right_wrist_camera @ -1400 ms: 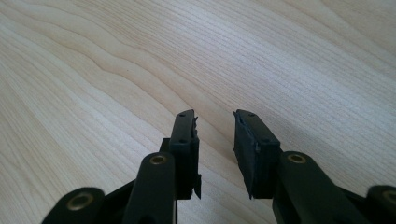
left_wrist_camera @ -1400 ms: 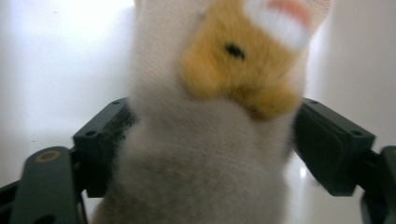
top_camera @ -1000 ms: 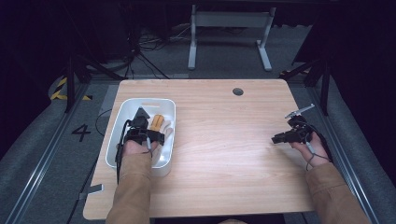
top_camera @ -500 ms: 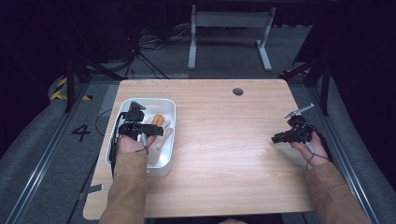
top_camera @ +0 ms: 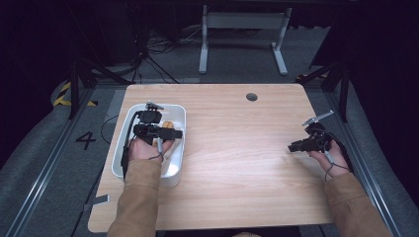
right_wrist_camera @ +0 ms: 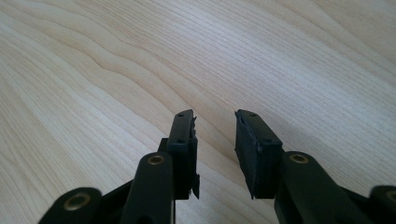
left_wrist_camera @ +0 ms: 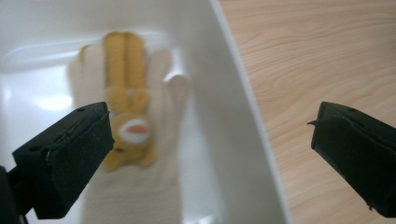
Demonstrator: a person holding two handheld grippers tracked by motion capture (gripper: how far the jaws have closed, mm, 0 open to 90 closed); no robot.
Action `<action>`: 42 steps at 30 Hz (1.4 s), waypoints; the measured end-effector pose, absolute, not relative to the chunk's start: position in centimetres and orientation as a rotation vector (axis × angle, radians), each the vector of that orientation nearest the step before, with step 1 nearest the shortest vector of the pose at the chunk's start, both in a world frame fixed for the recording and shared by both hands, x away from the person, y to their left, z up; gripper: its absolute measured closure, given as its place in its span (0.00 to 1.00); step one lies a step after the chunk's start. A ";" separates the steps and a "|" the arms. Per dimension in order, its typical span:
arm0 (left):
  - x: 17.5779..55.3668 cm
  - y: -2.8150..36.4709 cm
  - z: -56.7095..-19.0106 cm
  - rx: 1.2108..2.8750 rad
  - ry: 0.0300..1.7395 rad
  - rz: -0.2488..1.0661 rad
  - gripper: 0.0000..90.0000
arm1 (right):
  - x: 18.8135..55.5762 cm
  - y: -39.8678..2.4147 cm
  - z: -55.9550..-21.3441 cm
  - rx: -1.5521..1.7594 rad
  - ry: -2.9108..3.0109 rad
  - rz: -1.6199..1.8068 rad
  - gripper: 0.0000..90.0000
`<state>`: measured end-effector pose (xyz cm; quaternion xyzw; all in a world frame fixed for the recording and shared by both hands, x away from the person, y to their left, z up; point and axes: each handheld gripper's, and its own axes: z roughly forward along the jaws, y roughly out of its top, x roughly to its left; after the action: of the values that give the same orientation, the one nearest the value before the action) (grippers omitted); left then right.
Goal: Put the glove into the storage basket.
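We hold the left gripper (left_wrist_camera: 210, 154) above the white tub (top_camera: 178, 116), which sits at the 9 o'clock side of the table (top_camera: 237, 187). Its jaws have just been opening and now stand fully spread with nothing between them. The glove (left_wrist_camera: 154, 140), cream with an orange animal figure on it, lies flat on the tub floor beneath the jaws, toward their 10 o'clock in the left gripper view.

Risks we judge from this position:
- One jaw hangs over the tub, the other over bare wood. If we lower the gripper as it stands, the outer jaw may strike the tub wall and shove or tip it.
- The glove is limp; a shallow pinch may catch only one layer and slip.

The right gripper (top_camera: 295, 146) rests at 3 o'clock, jaws slightly parted and empty, well apart from the tub.
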<state>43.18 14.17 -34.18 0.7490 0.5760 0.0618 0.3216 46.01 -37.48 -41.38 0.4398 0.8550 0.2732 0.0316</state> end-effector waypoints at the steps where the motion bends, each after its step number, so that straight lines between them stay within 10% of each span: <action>1: 43.0 13.1 -33.8 1.987 1.447 0.158 0.00 | 45.9 -37.6 -41.4 1.362 2.631 0.838 0.75; 23: 38.0 4.5 -35.4 2.140 0.825 0.068 0.00 | 45.1 -38.4 -41.4 1.354 2.607 0.846 0.71; 42: 37.6 1.5 -40.6 2.234 0.649 -0.029 0.00 | 45.0 -38.1 -41.4 1.309 2.612 0.839 0.70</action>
<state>37.58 1.50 -40.62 0.8816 0.2562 -0.0116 0.3963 44.98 -38.08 -41.45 0.4300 0.8583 0.2755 0.0510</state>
